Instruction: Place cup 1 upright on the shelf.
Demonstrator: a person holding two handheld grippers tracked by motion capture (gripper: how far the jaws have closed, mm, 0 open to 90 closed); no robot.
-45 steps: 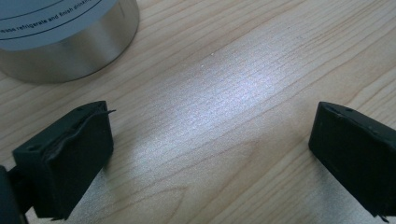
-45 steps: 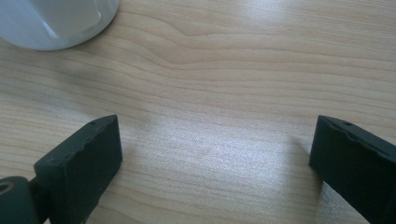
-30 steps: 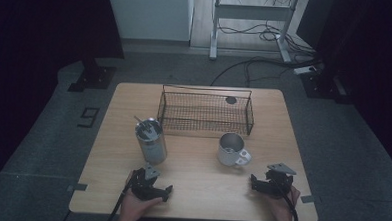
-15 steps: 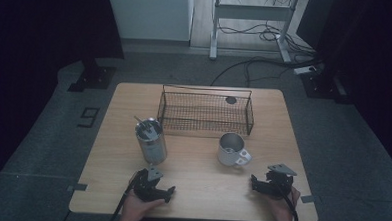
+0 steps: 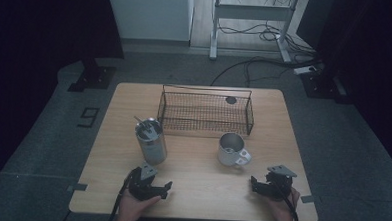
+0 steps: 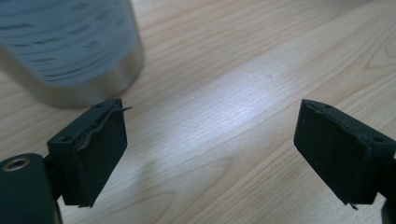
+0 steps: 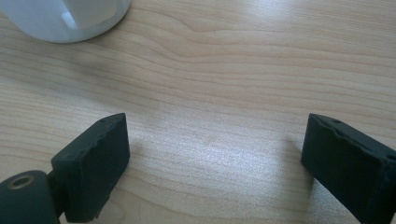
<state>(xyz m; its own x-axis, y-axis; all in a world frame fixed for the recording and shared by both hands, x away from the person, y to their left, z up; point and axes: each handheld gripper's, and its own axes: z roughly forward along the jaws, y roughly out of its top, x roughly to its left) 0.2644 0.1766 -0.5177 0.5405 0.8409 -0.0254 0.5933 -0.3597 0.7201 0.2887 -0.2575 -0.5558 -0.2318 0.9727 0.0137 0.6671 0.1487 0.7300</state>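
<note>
High view: the left gripper (image 5: 156, 188) rests at the table's (image 5: 195, 190) near edge, just in front of the steel tumbler (image 5: 151, 141); the right gripper (image 5: 263, 187) sits near the metal mug (image 5: 231, 149).

Left gripper view: jaws spread over bare wood, the tumbler (image 6: 70, 46) just beyond the left jaw.

Right gripper view: jaws apart with nothing between them, though they have just been closing; the mug (image 7: 70, 18) stands ahead to the left.

Both hands lie much as a second ago.

Lab: dark curtains (image 5: 47, 24), floor cables (image 5: 257, 48)
</note>
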